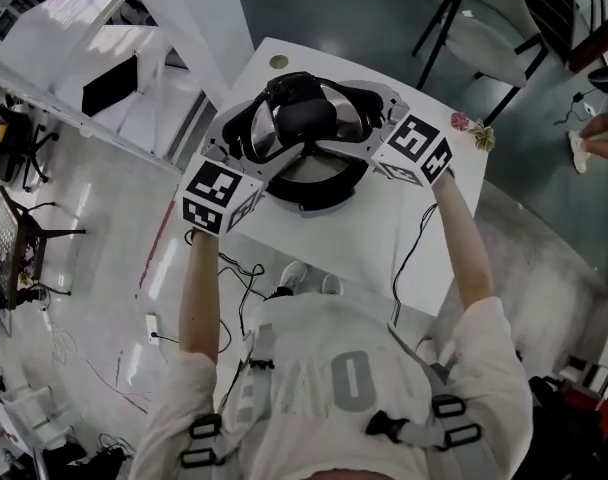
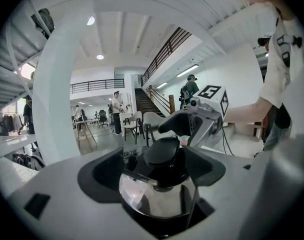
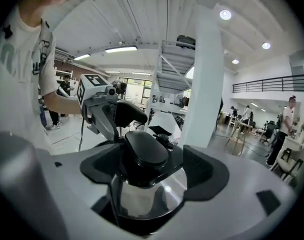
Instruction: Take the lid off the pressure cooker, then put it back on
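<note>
A pale, glossy floor point(image 1: 94, 258) spreads round a white rectangular bench point(image 1: 384, 238), which stands near a broad white pillar point(image 2: 52, 109). A person in a light short-sleeved shirt point(image 1: 354, 368) stands at the bench's near edge with both bare forearms stretched out over it.

On the bench sits the round pressure cooker with a dark, shiny body point(image 1: 319, 183). Its domed polished-steel lid point(image 1: 346, 103) lies over the body. The head view does not settle whether it is seated or raised slightly off the rim.

The left tool point(image 2: 156, 170), a grey two-jaw piece, reaches in from the lid's left side. Its jaws are spread wide with the steel dome between them and the black pads point(image 2: 99, 171) just beside it. No clamping shows, so it reads as released. The right tool point(image 3: 153, 169), of the same make, comes in from the opposite side. It too is released, with its jaws wide apart, the lid between them and its pads point(image 3: 207, 171) close by the dome. Each gripper view shows the other tool just across the lid.

Each tool carries a white cube with black square markers, the left one point(image 1: 219, 196) near the bench's edge and the right one point(image 1: 416, 148) over the benchtop.

A black oblong handle point(image 1: 304, 118) crowns the lid. A thin black cable point(image 1: 409, 258) hangs off the bench's near edge. A small pink and yellow object point(image 1: 471, 128) lies at the right corner, and a small round cap point(image 1: 278, 62) is set in the far edge.
</note>
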